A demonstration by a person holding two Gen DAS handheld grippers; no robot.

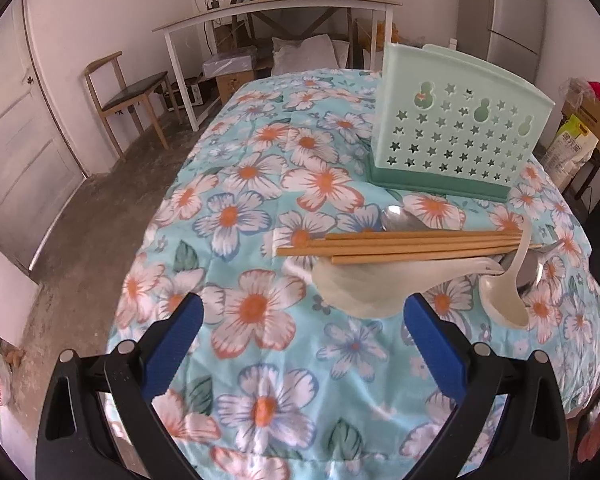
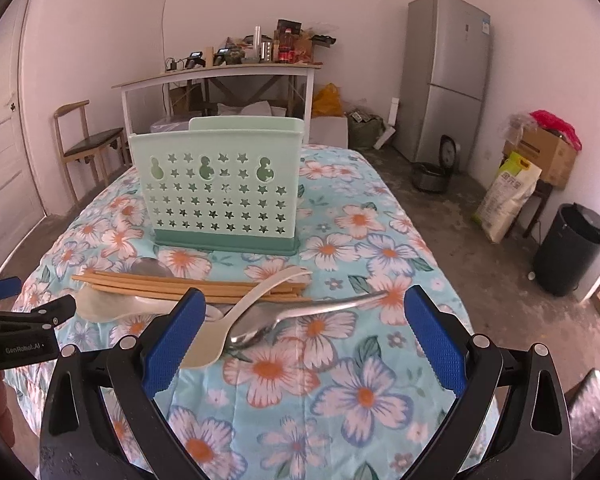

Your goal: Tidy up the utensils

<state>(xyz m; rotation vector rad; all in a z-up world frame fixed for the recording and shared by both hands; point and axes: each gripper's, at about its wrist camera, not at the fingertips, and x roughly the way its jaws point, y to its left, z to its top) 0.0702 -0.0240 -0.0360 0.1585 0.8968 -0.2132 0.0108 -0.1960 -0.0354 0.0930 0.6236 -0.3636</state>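
Note:
A mint green utensil holder [image 1: 456, 132] [image 2: 220, 188] with star holes stands on the flowered table. In front of it lies a pile: several wooden chopsticks [image 1: 404, 246] [image 2: 188, 286], two white ceramic spoons [image 1: 360, 286] [image 1: 504, 292] [image 2: 112, 306] [image 2: 236, 320] and two metal spoons [image 1: 400, 216] [image 2: 300, 312]. My left gripper [image 1: 304, 316] is open and empty, just short of the nearer white spoon. My right gripper [image 2: 300, 312] is open and empty over a metal spoon's handle. The left gripper also shows at the left edge of the right wrist view [image 2: 32, 308].
The table has a flowered blue cloth [image 1: 260, 208] [image 2: 360, 380]. Behind are a wooden chair [image 1: 128, 96], a white desk with clutter [image 2: 220, 76], a fridge [image 2: 444, 80], a black bin [image 2: 572, 248] and boxes.

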